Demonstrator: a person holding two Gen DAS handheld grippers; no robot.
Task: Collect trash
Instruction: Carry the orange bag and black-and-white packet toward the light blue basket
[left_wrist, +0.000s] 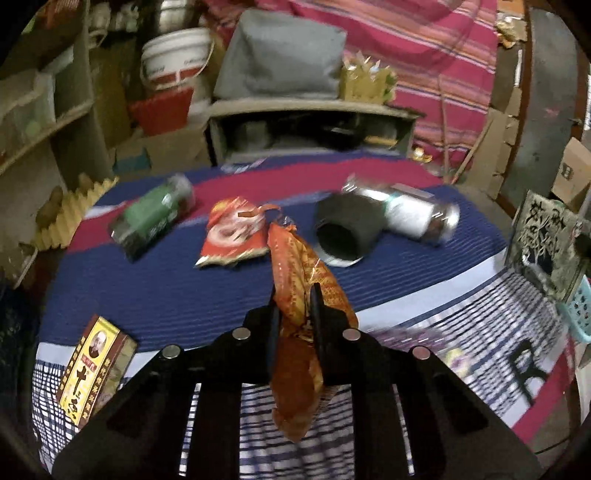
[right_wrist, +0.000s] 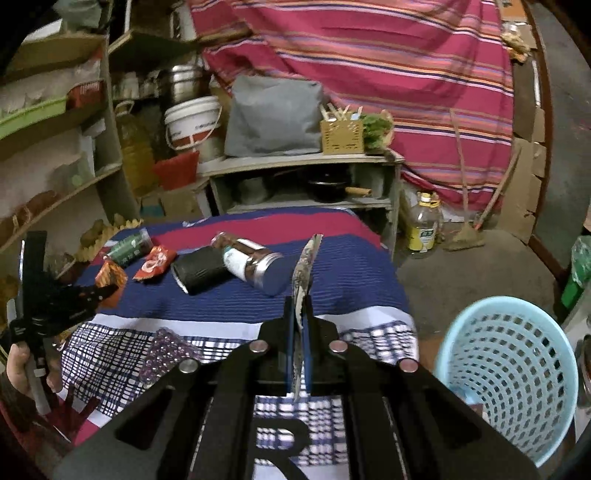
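Observation:
My left gripper (left_wrist: 294, 295) is shut on an orange snack wrapper (left_wrist: 303, 280), held above the cloth-covered table (left_wrist: 166, 288). My right gripper (right_wrist: 300, 299) is shut on a flat patterned card (right_wrist: 304, 266), which shows edge-on in its own view and face-on at the right in the left wrist view (left_wrist: 543, 243). On the table lie a red wrapper (left_wrist: 232, 232), a green can (left_wrist: 153, 218), a black roll (left_wrist: 345, 230), a silver bottle (left_wrist: 410, 214) and a yellow box (left_wrist: 92, 365). The left gripper with the orange wrapper (right_wrist: 110, 280) shows at the left in the right wrist view.
A light blue perforated basket (right_wrist: 513, 373) stands on the floor right of the table. Shelves (right_wrist: 55, 147) with clutter stand at the left. A low shelf unit (right_wrist: 306, 184) with a grey cushion stands behind the table. A bubble-wrap piece (right_wrist: 166, 354) lies near the table's front.

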